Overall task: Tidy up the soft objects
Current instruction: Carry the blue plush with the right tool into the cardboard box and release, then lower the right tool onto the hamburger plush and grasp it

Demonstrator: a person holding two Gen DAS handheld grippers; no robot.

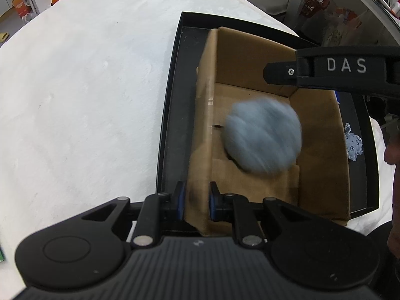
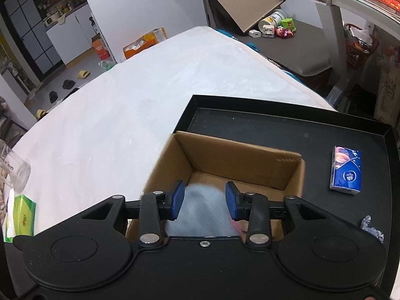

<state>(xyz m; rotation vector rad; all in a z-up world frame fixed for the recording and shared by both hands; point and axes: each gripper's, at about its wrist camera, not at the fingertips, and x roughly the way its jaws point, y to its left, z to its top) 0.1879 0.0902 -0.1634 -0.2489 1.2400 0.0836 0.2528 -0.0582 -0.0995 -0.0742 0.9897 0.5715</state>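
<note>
An open cardboard box [image 1: 322, 135] stands in a black tray [image 1: 175, 95] on a white surface. A fluffy grey-blue ball [image 1: 262, 135], blurred by motion, is inside the box, free of both grippers. My left gripper [image 1: 197, 197] is shut on the box's near left wall. My right gripper [image 2: 205, 200] is open above the box [image 2: 240, 160], with the blurred ball [image 2: 200, 210] below and between its pads. The right gripper's body also shows in the left wrist view [image 1: 337, 70].
A blue tissue pack [image 2: 346, 170] and a small grey-white soft item [image 2: 372, 230] lie in the tray [image 2: 275, 125] right of the box. A green box [image 2: 22, 212] and a clear jar [image 2: 12, 170] sit at the left of the white surface [image 2: 125, 105].
</note>
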